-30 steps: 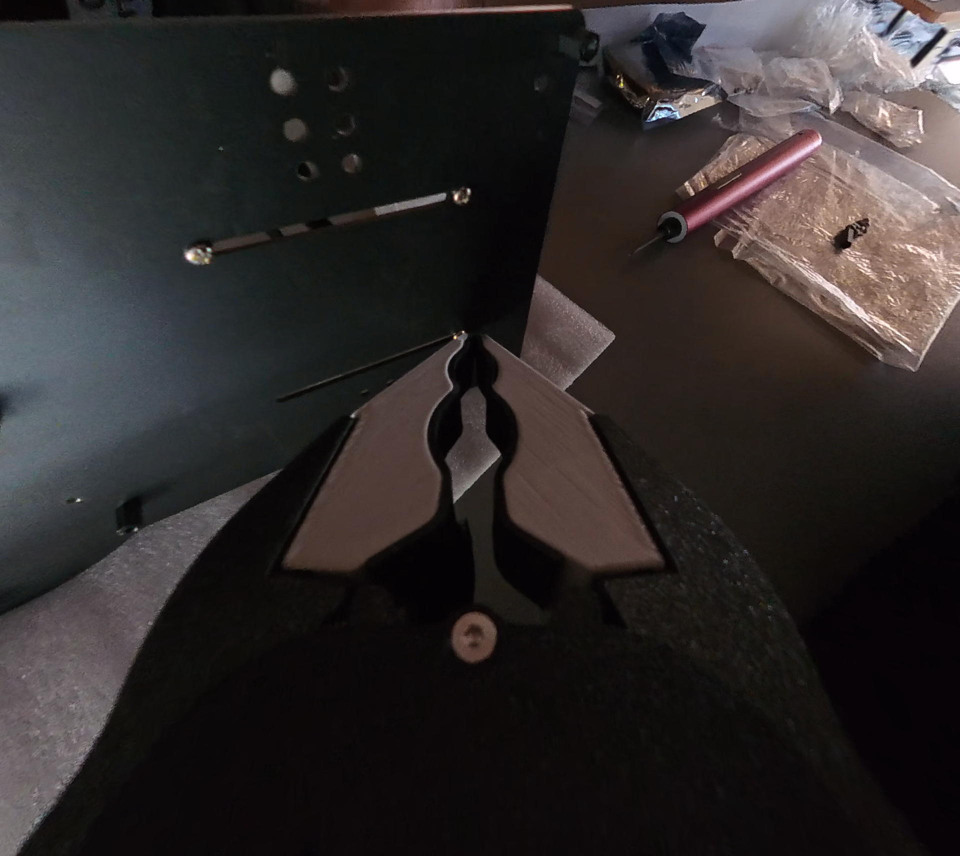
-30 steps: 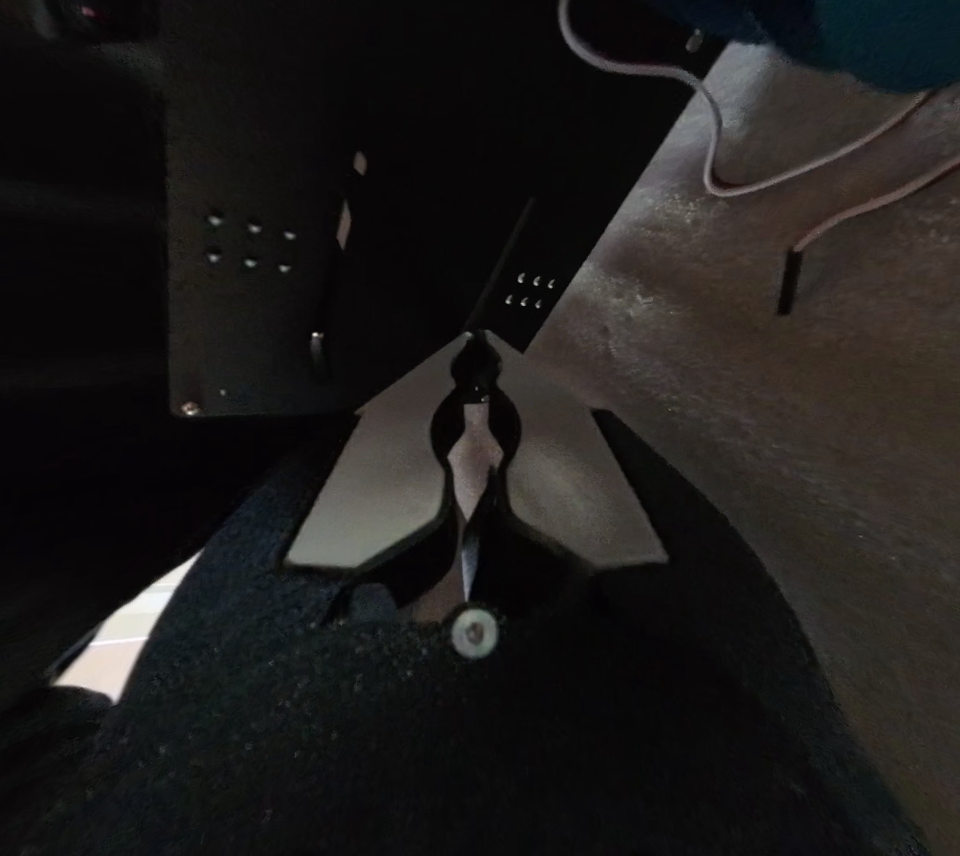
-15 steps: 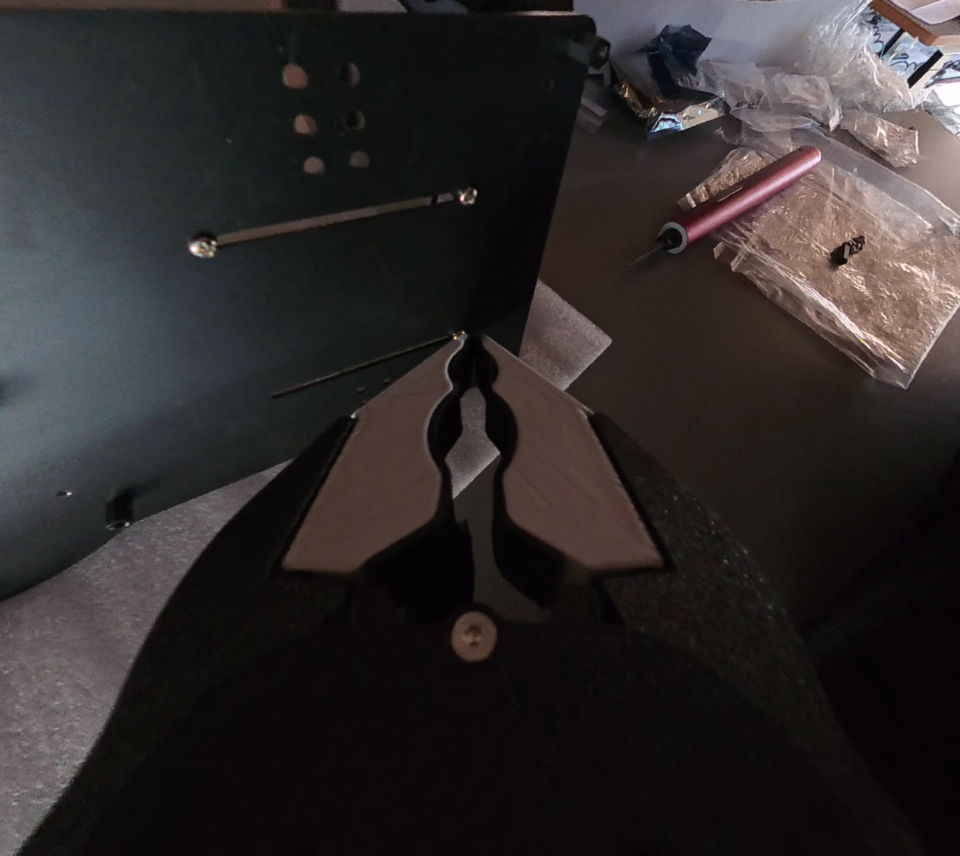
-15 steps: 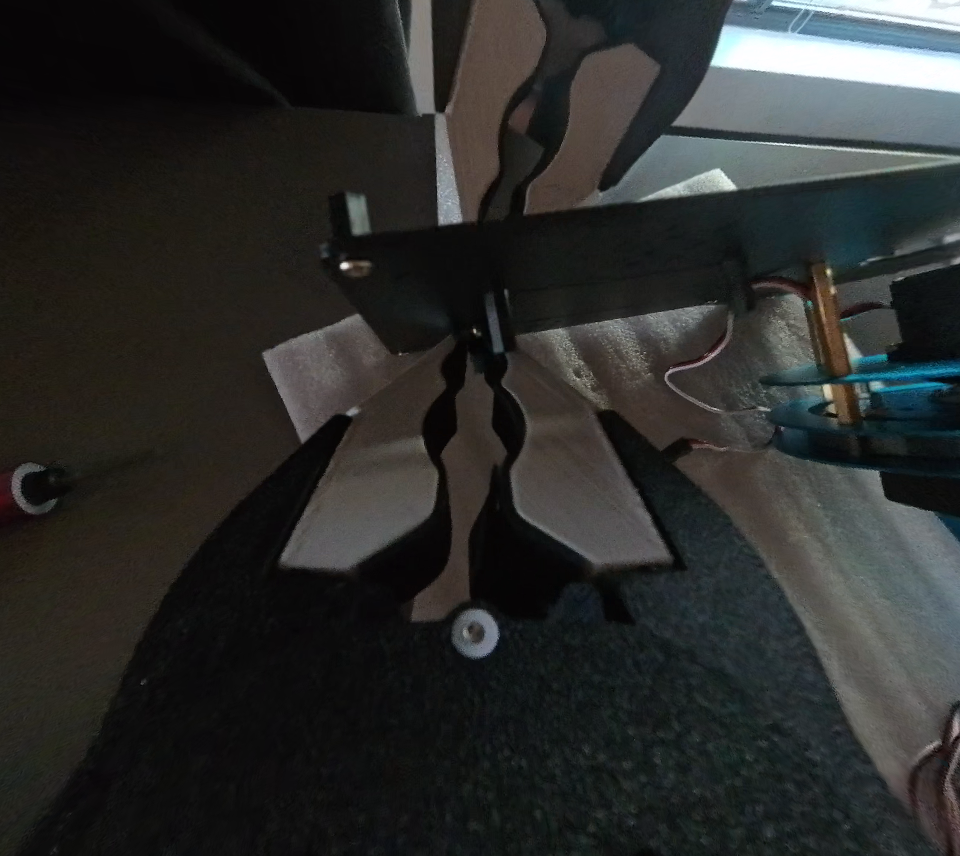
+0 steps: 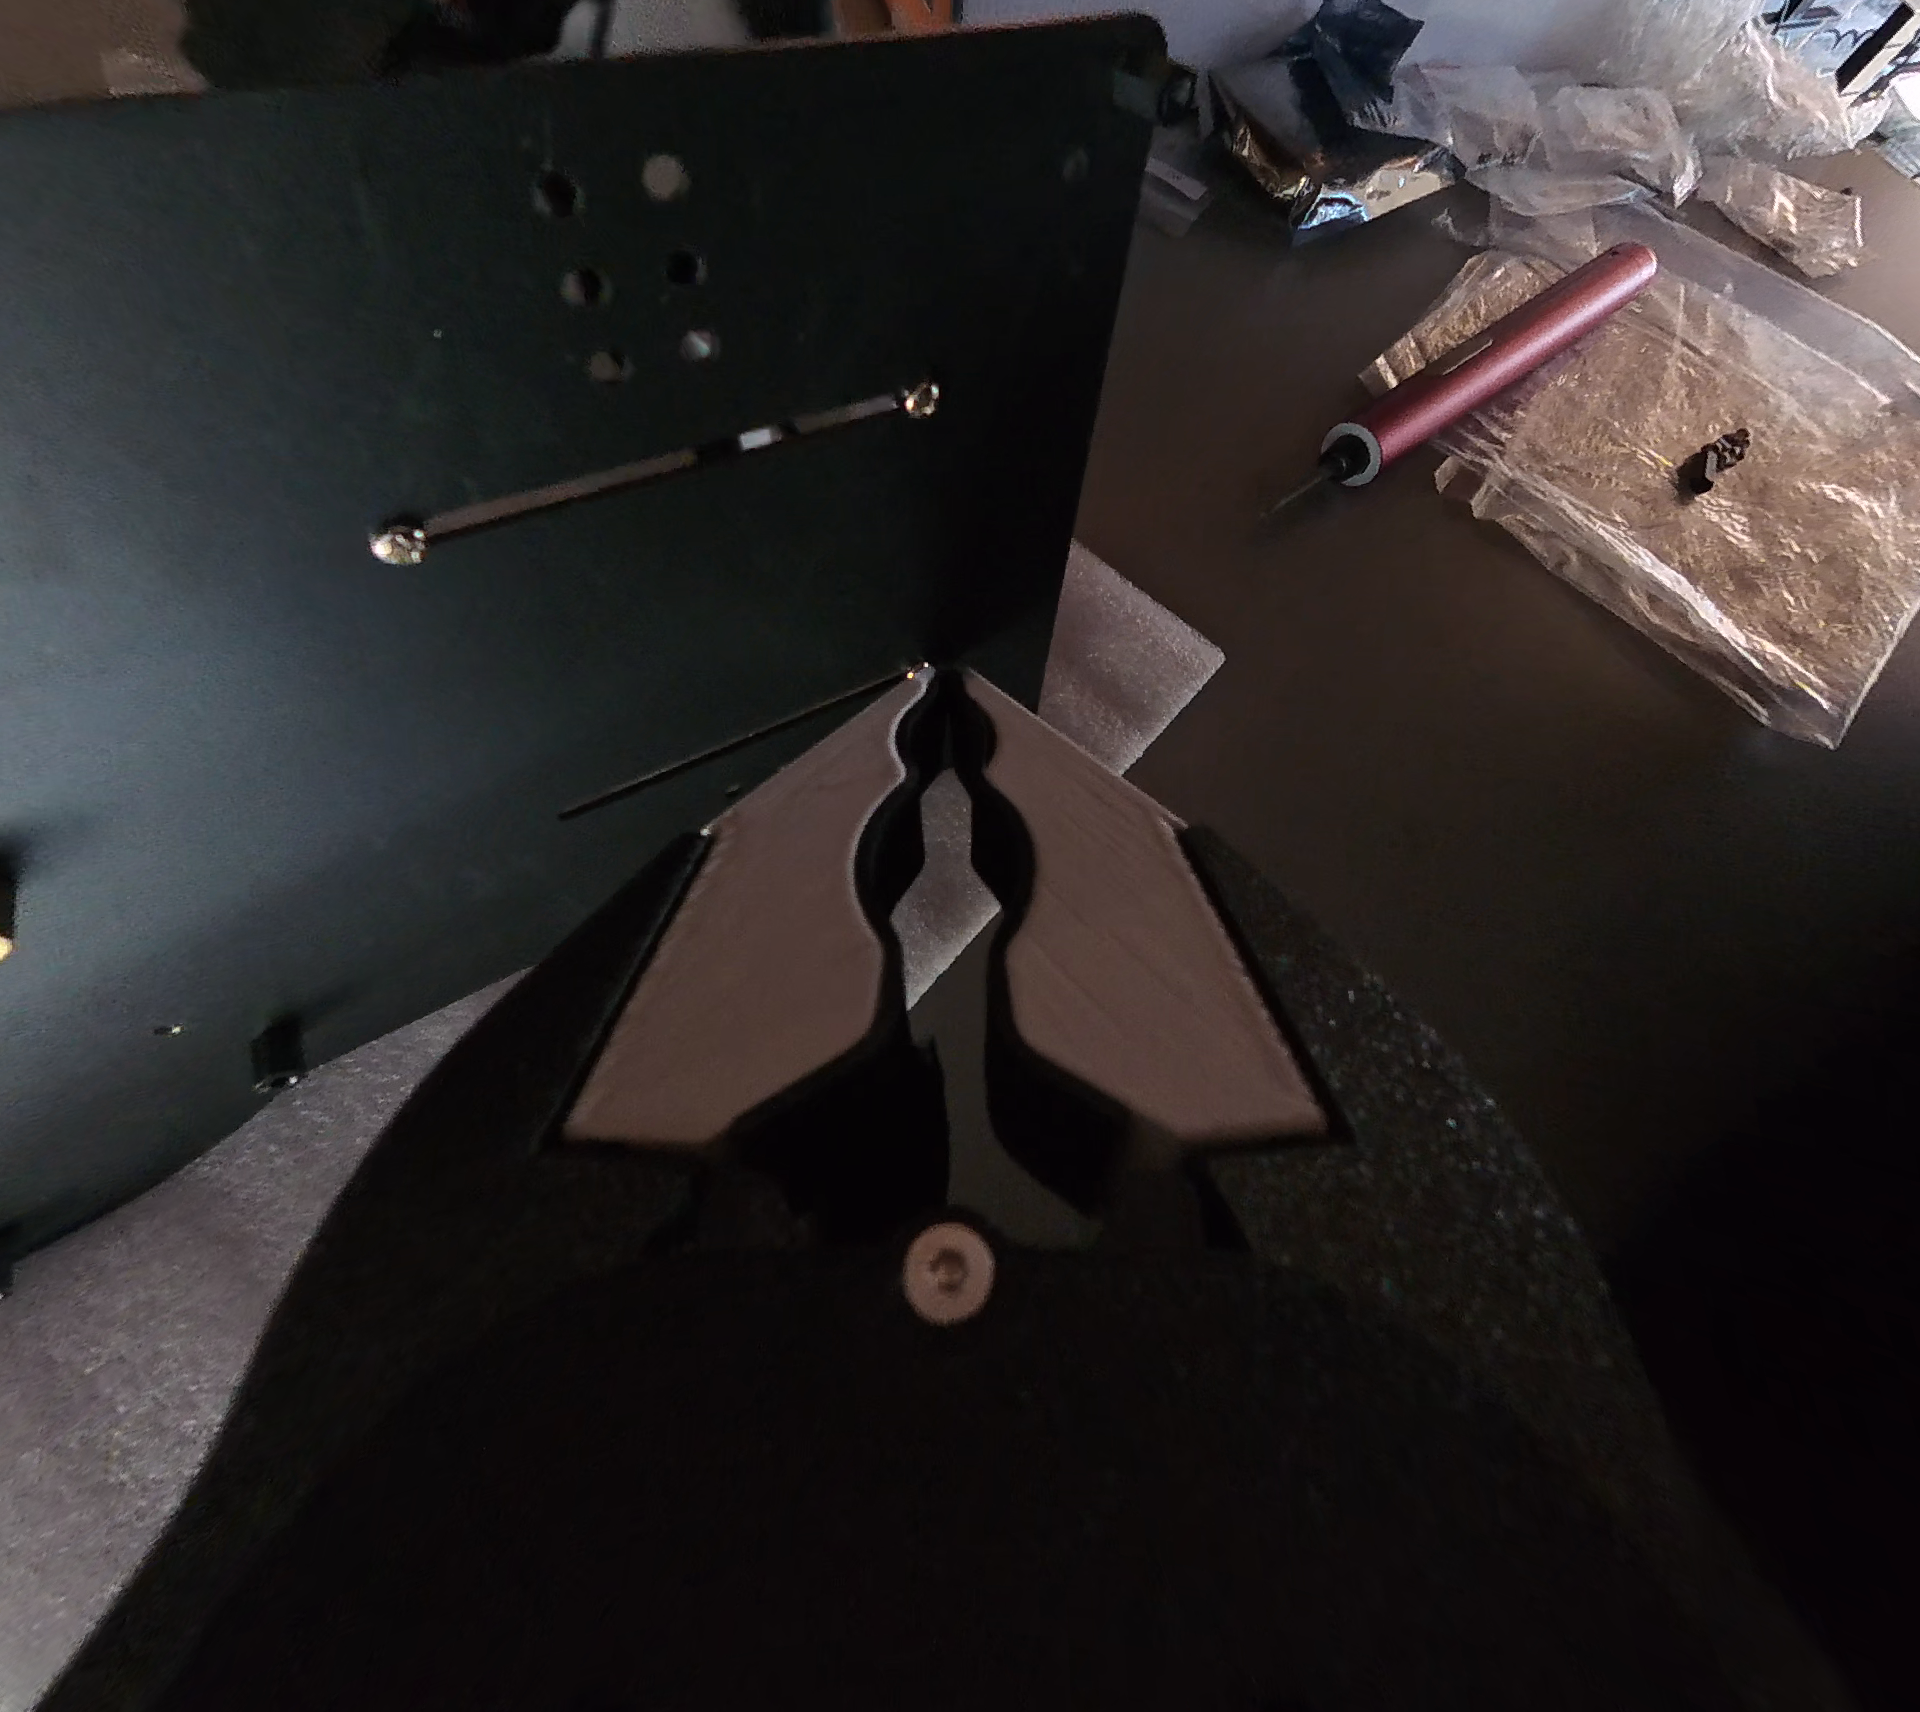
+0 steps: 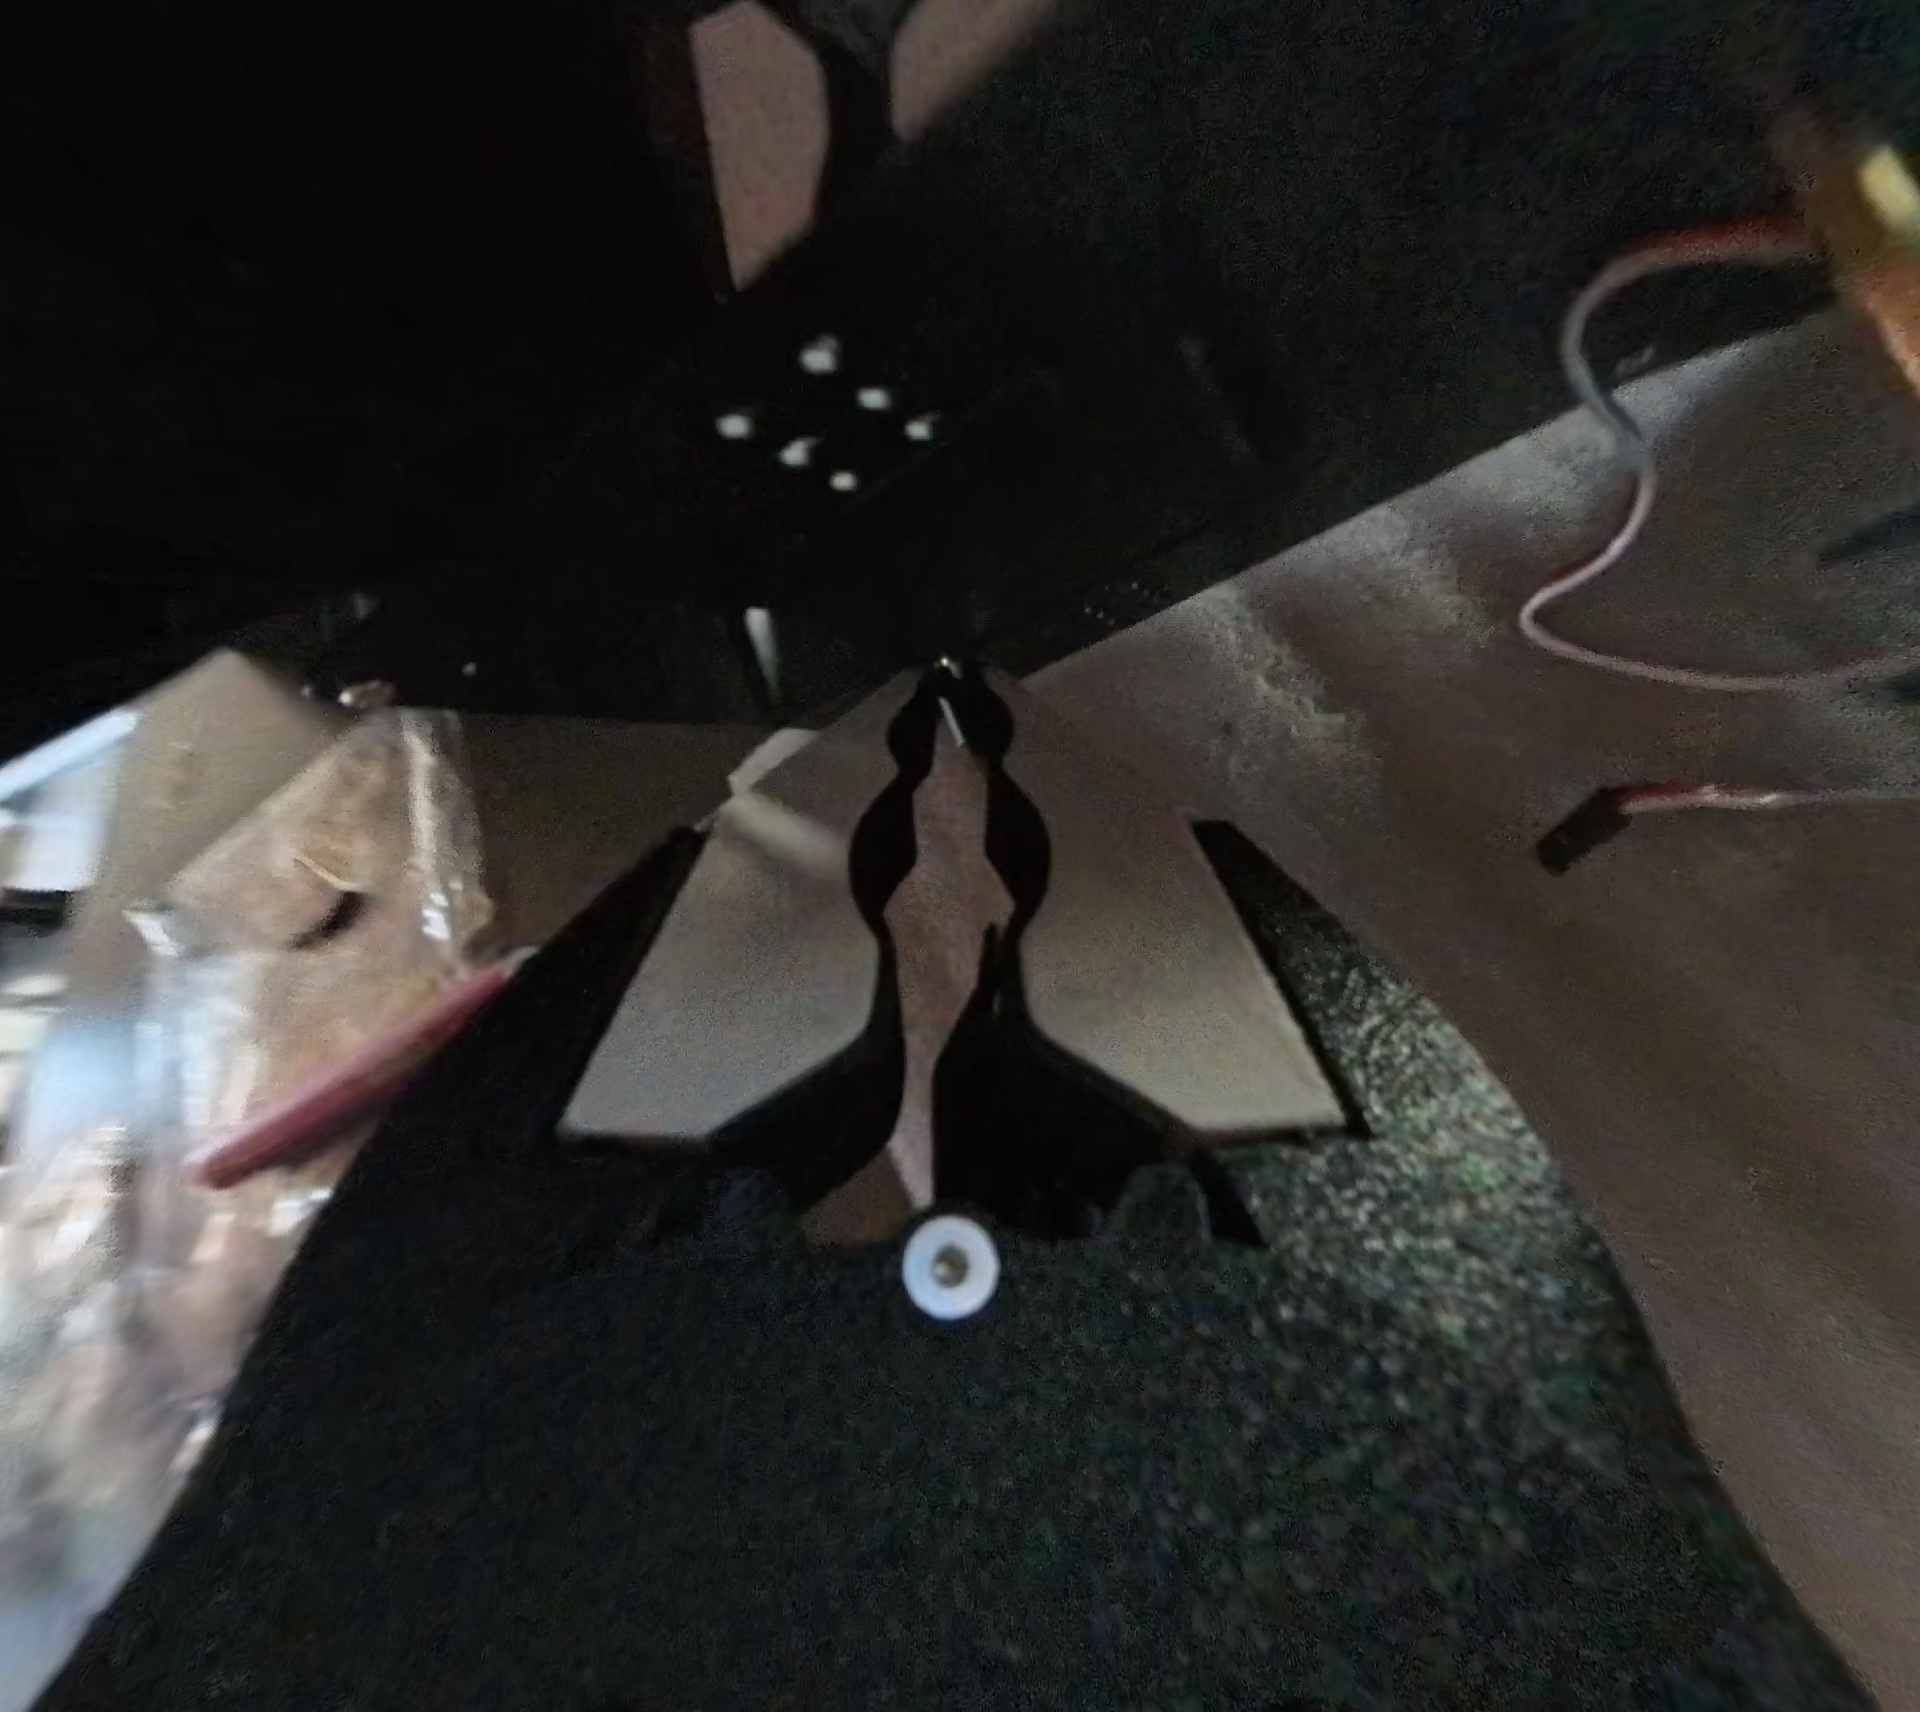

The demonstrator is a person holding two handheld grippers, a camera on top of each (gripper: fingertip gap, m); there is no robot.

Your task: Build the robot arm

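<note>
We hold a black plate (image 5: 520, 519) by its lower edge with the left gripper (image 5: 943, 683), whose jaws are pressed together on that edge, pinching it near the plate's lower right corner. The plate stands tilted above a sheet of white foam (image 5: 1122, 675) on the dark table (image 5: 1403, 883). It carries a cluster of six round holes (image 5: 623, 270) and a long slot with a bright screw (image 5: 400, 542) at each end.

Our right gripper (image 6: 951, 686) meets the same plate (image 6: 1039, 363) from the other side; its tips sit at the plate's edge with the jaws nearly closed, but the blur keeps us from telling whether they grip it. A red and white wire (image 6: 1600, 519) with a black plug (image 6: 1584, 826) lies on the foam (image 6: 1558, 1039) to its right.

Toward the table's far right edge lie a dark red screwdriver (image 5: 1486, 374) on a clear plastic bag (image 5: 1714, 540) and more crumpled bags (image 5: 1558, 124).
</note>
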